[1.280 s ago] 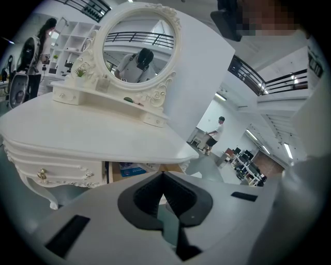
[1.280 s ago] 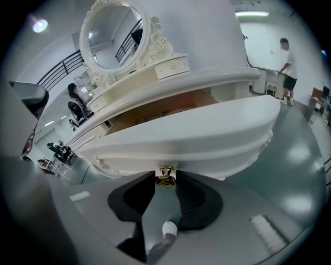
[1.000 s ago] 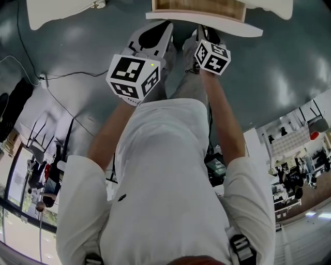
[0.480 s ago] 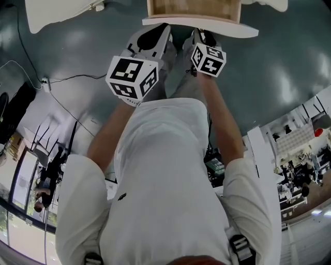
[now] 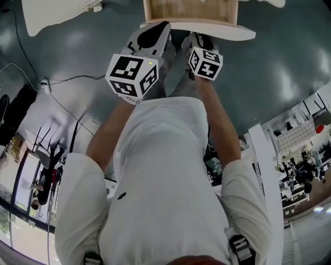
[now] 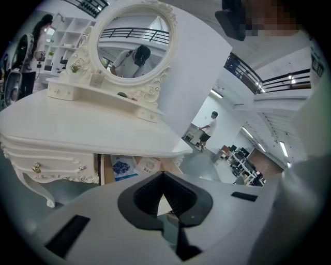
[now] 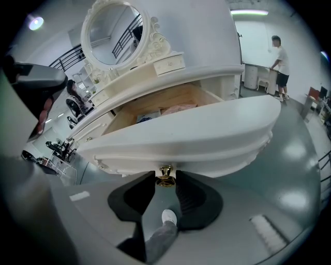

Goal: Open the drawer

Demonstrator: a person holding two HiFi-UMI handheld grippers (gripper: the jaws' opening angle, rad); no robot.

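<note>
Drawer point(image 7: 181, 132), white curved-front wood, pale timber inside, stands pulled out from white dressing table point(image 7: 207, 70), papers point(image 6: 122, 168) inside. Right gripper point(image 7: 165, 181) clamps its brass knob point(image 7: 165, 175); left gripper point(image 6: 163, 176) jaws together, empty.

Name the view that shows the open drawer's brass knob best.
Right gripper view: the knob sits close up between the jaws of the right gripper. Head view hides it under that gripper; left gripper view misses it.

Open drawer point(image 5: 207, 29) projects from the dressing table point(image 5: 57, 15) at top centre of the head view, barring passage there; grey floor point(image 5: 279, 67) lies free at right; a cable point(image 5: 72, 77) crosses it at left.
</note>
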